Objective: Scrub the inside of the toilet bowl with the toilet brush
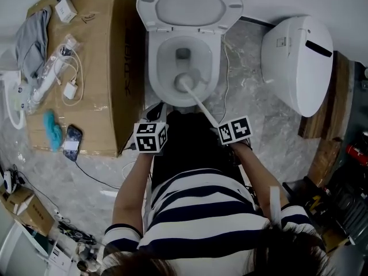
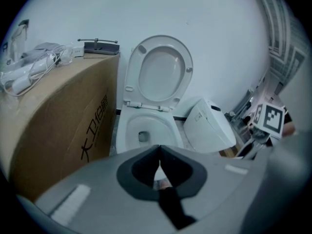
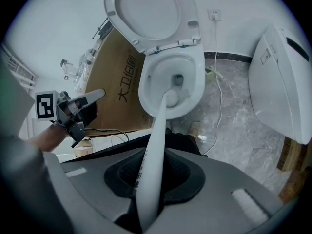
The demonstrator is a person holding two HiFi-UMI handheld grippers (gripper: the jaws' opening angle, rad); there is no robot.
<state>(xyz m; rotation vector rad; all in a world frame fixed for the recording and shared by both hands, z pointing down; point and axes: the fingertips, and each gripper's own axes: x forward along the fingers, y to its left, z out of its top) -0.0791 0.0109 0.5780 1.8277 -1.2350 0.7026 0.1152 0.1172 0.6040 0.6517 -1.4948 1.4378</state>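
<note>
The white toilet bowl point(image 1: 154, 68) stands open at the top centre, its lid point(image 1: 190, 4) raised. A white toilet brush has its round head point(image 1: 185, 83) down inside the bowl, near the front wall below the drain. Its long handle point(image 1: 202, 105) slants back to my right gripper point(image 1: 225, 130), which is shut on it. In the right gripper view the handle point(image 3: 153, 145) runs out between the jaws to the brush head point(image 3: 171, 98) in the bowl point(image 3: 195, 82). My left gripper point(image 1: 152, 125) hangs shut and empty before the bowl's front left; its jaws point(image 2: 159, 162) meet with nothing between them.
A big cardboard box point(image 1: 118, 68) stands tight against the toilet's left, carrying cables, cloths and a phone point(image 1: 72, 141). A loose white toilet seat unit point(image 1: 296, 62) lies on the marble floor at the right, beside wooden planks point(image 1: 322, 119). A white cable point(image 1: 227, 68) runs along the bowl's right.
</note>
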